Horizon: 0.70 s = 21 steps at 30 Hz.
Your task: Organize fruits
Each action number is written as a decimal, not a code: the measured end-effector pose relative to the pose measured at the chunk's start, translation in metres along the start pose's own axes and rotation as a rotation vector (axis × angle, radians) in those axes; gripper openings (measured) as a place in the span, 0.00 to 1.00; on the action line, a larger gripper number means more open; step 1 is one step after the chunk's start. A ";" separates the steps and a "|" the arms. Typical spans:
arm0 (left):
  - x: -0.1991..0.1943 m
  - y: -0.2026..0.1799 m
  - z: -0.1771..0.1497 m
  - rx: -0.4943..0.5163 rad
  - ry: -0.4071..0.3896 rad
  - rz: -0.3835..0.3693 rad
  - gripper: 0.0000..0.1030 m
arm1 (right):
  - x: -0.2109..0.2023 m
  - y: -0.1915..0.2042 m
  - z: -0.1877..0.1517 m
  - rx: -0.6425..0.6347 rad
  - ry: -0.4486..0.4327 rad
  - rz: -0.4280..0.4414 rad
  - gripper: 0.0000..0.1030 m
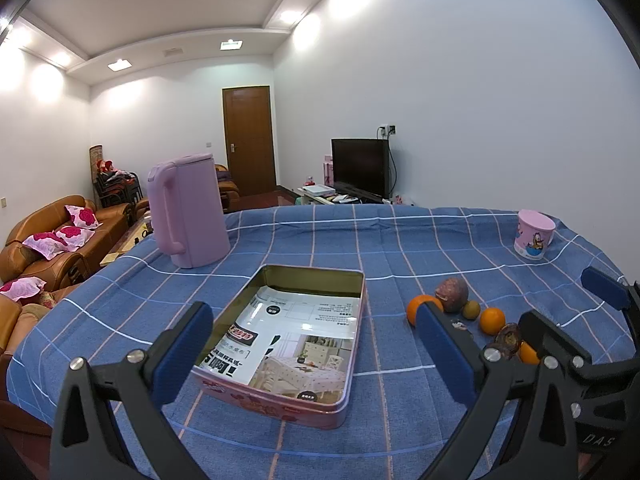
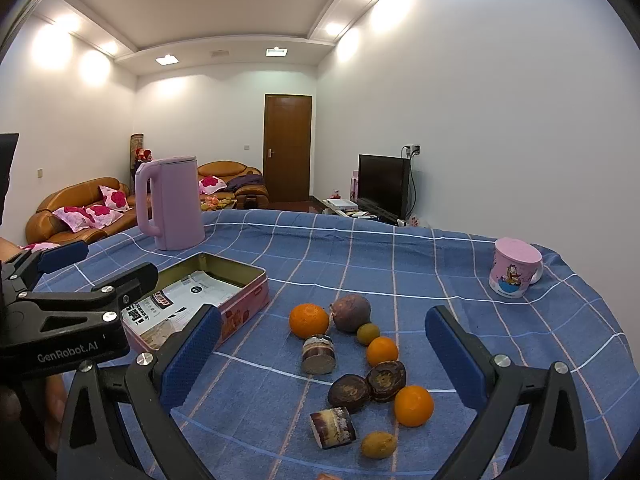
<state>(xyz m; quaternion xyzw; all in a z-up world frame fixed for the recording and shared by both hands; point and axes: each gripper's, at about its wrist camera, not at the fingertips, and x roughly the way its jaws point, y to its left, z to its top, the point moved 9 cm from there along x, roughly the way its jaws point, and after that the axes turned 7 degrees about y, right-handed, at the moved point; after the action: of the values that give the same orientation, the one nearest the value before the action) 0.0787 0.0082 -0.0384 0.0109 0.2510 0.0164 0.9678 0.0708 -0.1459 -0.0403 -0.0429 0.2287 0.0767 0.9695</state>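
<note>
The right gripper is hanging wide open over the fruit, gripping nothing, and the left gripper is sitting just as wide, framing the pink tin and holding nothing either. The fruit is lying loose on the blue checked cloth right of the tin: three oranges, a purplish round fruit, small green ones, dark halves and striped cut chunks. A lilac kettle is standing behind the tin, with a pink mug far right.
</note>
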 end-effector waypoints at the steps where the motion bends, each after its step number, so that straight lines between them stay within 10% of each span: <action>1: 0.000 0.000 0.000 0.000 0.000 0.000 1.00 | 0.000 0.000 0.000 0.000 0.000 0.000 0.99; 21: 0.000 0.000 -0.001 0.002 0.001 0.001 1.00 | 0.002 0.005 -0.002 -0.008 0.001 0.001 0.99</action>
<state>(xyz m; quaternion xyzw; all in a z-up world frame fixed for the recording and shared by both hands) 0.0784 0.0083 -0.0388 0.0117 0.2514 0.0164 0.9677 0.0703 -0.1414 -0.0433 -0.0468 0.2290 0.0783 0.9691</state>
